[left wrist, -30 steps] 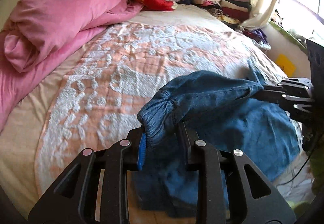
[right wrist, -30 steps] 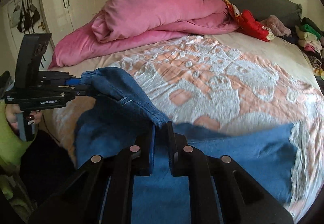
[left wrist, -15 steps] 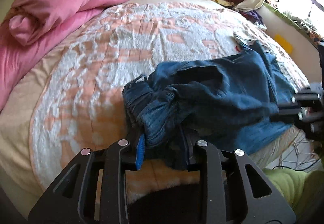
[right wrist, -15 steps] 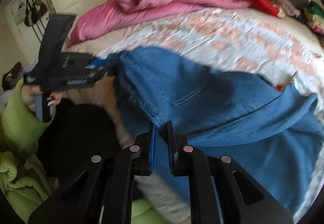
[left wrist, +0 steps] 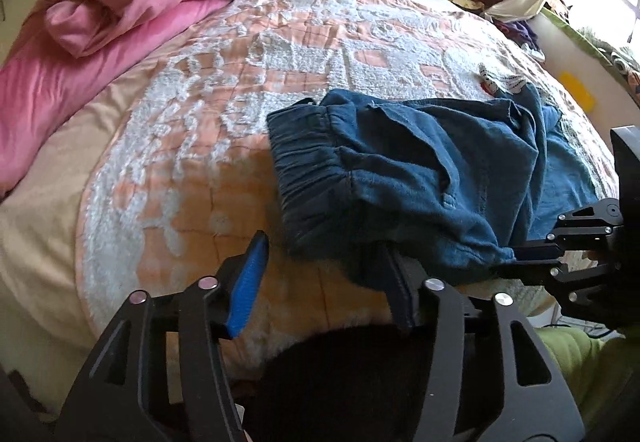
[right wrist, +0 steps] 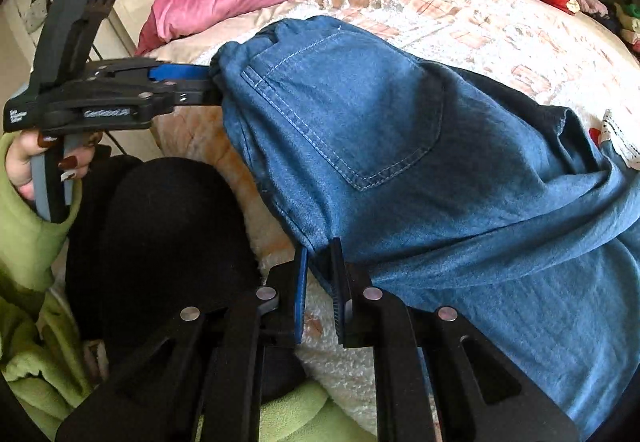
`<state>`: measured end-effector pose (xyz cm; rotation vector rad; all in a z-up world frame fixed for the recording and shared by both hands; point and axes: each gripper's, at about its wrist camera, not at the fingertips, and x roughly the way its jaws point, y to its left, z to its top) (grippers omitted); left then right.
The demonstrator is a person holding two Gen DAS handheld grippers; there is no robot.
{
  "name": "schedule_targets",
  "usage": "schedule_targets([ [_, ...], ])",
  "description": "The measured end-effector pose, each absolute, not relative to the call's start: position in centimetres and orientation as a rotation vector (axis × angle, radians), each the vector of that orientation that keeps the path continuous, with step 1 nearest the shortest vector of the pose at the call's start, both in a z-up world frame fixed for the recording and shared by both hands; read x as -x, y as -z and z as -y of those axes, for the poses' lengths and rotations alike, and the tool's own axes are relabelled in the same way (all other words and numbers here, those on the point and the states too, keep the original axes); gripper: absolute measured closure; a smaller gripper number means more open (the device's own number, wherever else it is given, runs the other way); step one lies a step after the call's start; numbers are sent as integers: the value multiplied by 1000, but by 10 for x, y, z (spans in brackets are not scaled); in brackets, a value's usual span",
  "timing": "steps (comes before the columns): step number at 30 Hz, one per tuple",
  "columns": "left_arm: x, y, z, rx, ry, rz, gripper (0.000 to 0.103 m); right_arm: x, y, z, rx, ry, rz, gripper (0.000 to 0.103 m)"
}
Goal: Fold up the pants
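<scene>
Left wrist view: the bed carries the pants at its near edge, long axis running rightward. The left gripper stands spread, waistband just ahead; the right gripper pinches the waistband's other corner.

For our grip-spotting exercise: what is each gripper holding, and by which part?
The right gripper pinches the blue pants at one waistband end. The left gripper is open; the other end only drapes on one finger.
</scene>
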<state>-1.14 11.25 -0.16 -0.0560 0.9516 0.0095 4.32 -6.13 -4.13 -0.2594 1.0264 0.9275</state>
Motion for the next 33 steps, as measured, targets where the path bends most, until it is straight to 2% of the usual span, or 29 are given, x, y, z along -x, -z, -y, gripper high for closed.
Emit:
schedule_targets([
  [3,23,-12,-117,99,-23,-922,51,-40,35,59,265,-940,-1002,92],
  [7,35,-35,-125,140,-70,-860,53,-39,38,55,271,-943,-1011,91],
  [8,37,-43,-125,145,-74,-843,68,-39,41,55,275,-942,-1014,91],
  [10,32,-50,-118,152,-42,-831,82,-36,43,56,287,-937,-1010,89],
  [15,-4,-29,-70,84,104,-902,82,-29,26,60,270,-969,-976,78],
  [18,-23,2,-62,42,72,-991,82,-31,5,69,251,-952,-893,76],
  [20,-26,20,-65,57,62,-1035,81,-38,0,72,248,-908,-859,69],
  [23,-22,29,-68,82,66,-1040,81,-53,14,69,234,-865,-919,67],
  [26,-22,29,-68,76,69,-1036,80,-67,49,58,252,-812,-1067,66],
  [29,-21,30,-67,78,69,-1032,80,-63,48,60,248,-836,-1039,59],
  [30,-20,28,-66,77,66,-1027,80,-62,45,62,231,-843,-1032,54],
  [31,-19,26,-67,79,66,-1021,78,-62,40,65,212,-847,-1023,51],
  [33,-14,16,-65,87,75,-996,70,-64,26,74,190,-836,-980,50],
])
